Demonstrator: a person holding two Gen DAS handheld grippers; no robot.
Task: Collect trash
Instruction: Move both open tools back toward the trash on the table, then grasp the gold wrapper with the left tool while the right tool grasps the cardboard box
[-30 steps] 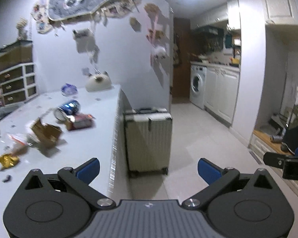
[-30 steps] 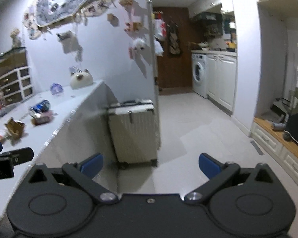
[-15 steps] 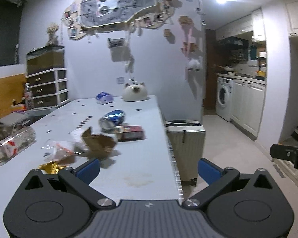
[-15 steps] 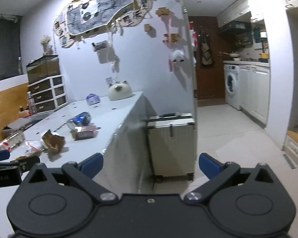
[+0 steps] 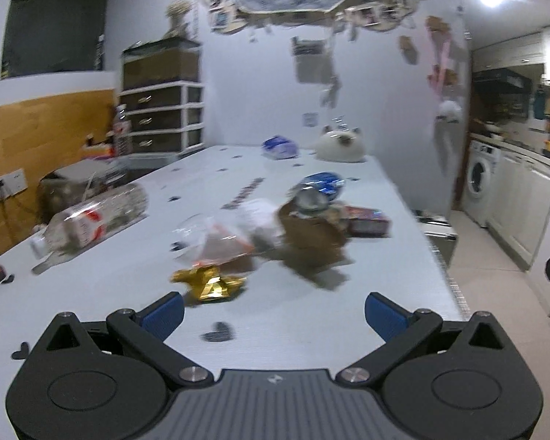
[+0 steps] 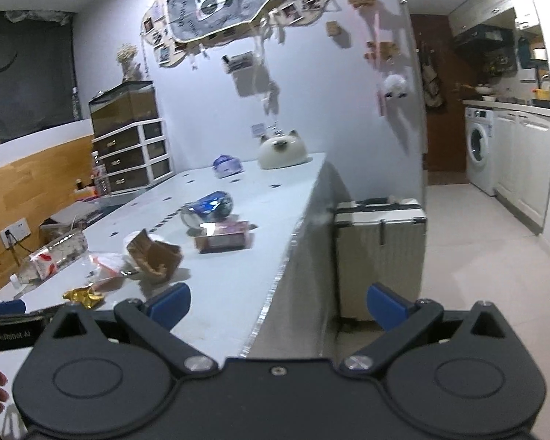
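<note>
Trash, assorted, scattered over a long pale grey table (image 5: 311, 315) with small dark heart marks. Item: crumpled gold foil wrapper (image 5: 209, 283), nearest the left gripper (image 5: 274, 312), just ahead of its left blue-tipped finger. Item: clear plastic bag with orange-red print (image 5: 220, 238), just behind the foil and touching a torn brown cardboard piece (image 5: 311, 236) to its right. Item: crushed blue and silver drink can (image 5: 317, 189), lying on its side behind the cardboard. Item: small flat dark red carton (image 5: 370, 222), right of the cardboard, near the table's right edge. Item: clear plastic bottle with red and white label (image 5: 91, 218), lying on its side toward the table's left edge, well apart from the other pieces. At the far end: a blue and white crumpled packet (image 5: 280, 147) and a white cat-shaped ornament (image 5: 339, 145), side by side by the wall. Left gripper: fingers spread wide, holding nothing, above the near end of the table. Right gripper (image 6: 277, 302): fingers likewise spread wide and empty, positioned at the table's right edge, with a silver ribbed hard-shell suitcase (image 6: 379, 247) standing on the tiled floor beyond. View from the left wrist is motion-blurred; finer print on the items is unreadable.
</note>
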